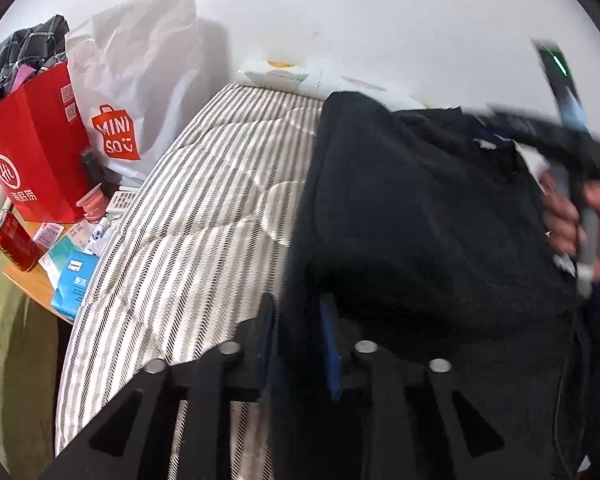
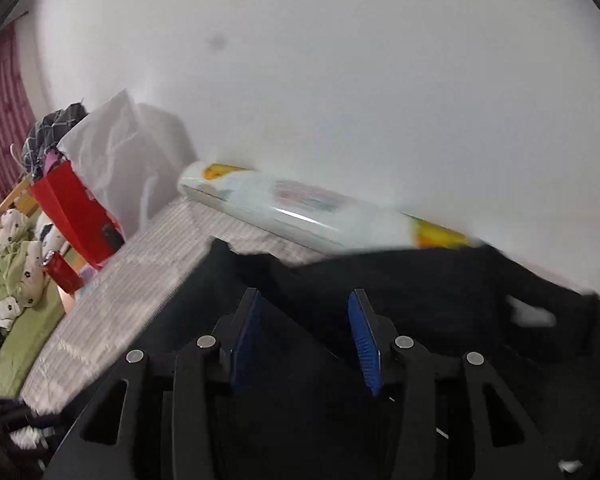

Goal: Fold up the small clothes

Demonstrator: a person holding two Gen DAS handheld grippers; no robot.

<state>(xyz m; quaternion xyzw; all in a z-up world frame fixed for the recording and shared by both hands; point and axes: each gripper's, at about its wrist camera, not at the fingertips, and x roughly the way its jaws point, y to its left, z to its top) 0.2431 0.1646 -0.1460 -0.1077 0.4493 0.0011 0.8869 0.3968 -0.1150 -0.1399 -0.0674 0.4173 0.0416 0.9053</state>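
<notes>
A dark, nearly black garment [image 1: 420, 208] lies in a thick fold on the striped mattress [image 1: 204, 200]. My left gripper [image 1: 296, 320] stands at its near left edge. The blue-padded fingers are a little apart, and dark cloth fills the gap without being visibly pinched. In the right wrist view, my right gripper [image 2: 306, 320] hangs over the same garment [image 2: 420, 288] with its jaws clearly apart and nothing pressed between the pads. The left wrist view shows a hand [image 1: 596, 216] holding the blurred right gripper body at the garment's far right.
Left of the mattress is a wooden table with a red paper bag [image 1: 32, 140], a white Miniso bag [image 1: 140, 80], a red can [image 1: 14, 240] and a blue packet [image 1: 74, 280]. A plastic-wrapped package [image 2: 280, 204] lies along the white wall. Green bedding [image 2: 20, 280] lies far left.
</notes>
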